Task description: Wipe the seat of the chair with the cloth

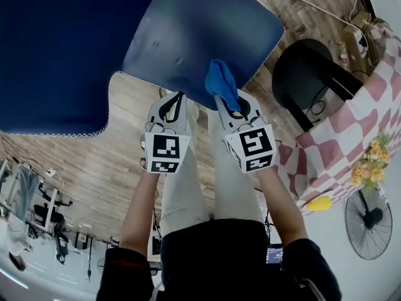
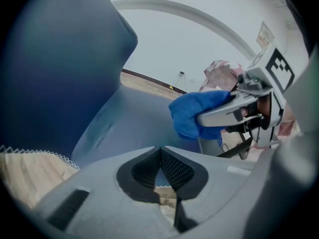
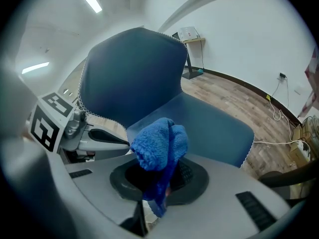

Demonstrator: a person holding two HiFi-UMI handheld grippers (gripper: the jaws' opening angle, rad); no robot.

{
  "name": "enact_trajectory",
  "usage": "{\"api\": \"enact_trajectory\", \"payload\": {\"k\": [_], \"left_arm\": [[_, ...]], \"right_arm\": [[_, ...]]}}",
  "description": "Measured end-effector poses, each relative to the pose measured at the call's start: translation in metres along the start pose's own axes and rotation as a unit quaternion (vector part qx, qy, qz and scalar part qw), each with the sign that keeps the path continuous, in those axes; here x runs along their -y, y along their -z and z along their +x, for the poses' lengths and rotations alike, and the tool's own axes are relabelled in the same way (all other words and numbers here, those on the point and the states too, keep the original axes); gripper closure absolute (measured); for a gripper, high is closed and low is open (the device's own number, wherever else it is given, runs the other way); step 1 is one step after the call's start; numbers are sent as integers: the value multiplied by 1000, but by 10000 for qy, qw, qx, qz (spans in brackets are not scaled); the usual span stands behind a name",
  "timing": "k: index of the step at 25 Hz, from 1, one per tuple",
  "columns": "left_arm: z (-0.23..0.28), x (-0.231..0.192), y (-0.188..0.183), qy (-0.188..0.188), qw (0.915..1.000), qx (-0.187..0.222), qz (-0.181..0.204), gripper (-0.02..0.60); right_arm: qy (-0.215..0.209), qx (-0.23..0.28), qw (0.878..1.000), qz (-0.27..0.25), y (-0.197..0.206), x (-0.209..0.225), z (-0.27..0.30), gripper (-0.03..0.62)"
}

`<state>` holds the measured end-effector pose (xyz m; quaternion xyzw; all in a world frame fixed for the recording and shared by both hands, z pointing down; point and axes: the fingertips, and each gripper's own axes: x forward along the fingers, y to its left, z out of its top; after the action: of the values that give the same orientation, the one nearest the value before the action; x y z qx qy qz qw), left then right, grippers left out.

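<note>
The chair has a dark blue seat (image 1: pixel 207 30) and a tall blue backrest (image 1: pixel 56 49), both ahead of me over the wooden floor. My right gripper (image 1: pixel 229 105) is shut on a bunched blue cloth (image 1: pixel 222 83), which hangs just above the seat's near edge. The right gripper view has the cloth (image 3: pixel 159 143) sticking up from the jaws, with the seat (image 3: pixel 209 128) beyond. My left gripper (image 1: pixel 177 99) is beside it on the left, shut and empty, its pads (image 2: pixel 172 166) meeting at the tips. From the left gripper view the cloth (image 2: pixel 192 113) shows at right, above the seat (image 2: pixel 129 123).
A black chair (image 1: pixel 307 74) stands to the right, next to a table with a pink-and-white checked cover (image 1: pixel 351 143) and yellow flowers (image 1: pixel 369 162). A floor fan (image 1: pixel 369 221) is at lower right. White cables (image 1: pixel 301 5) run over the floor behind the blue chair.
</note>
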<state>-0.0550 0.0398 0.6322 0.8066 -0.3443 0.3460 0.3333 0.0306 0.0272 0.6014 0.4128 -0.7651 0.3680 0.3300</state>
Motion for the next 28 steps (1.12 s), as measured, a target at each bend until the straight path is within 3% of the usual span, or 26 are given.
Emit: {"api": "enact_trajectory", "payload": {"k": [5, 9, 12, 20, 28], "left_arm": [[34, -9, 27, 117, 9996, -274, -26, 563], [46, -18, 27, -50, 9997, -197, 104, 557], [55, -26, 15, -94, 9997, -73, 190, 417], [69, -45, -13, -382, 9975, 223, 554, 267], [83, -47, -1, -406, 9951, 36, 898, 233]], "right_arm": [[165, -125, 9997, 113, 17, 16, 13, 556], [250, -170, 9992, 274, 22, 28, 18, 556], [254, -190, 9993, 215, 22, 33, 22, 556], [282, -119, 9994, 187, 18, 43, 26, 556], [312, -152, 9993, 172, 22, 52, 25, 556]]}}
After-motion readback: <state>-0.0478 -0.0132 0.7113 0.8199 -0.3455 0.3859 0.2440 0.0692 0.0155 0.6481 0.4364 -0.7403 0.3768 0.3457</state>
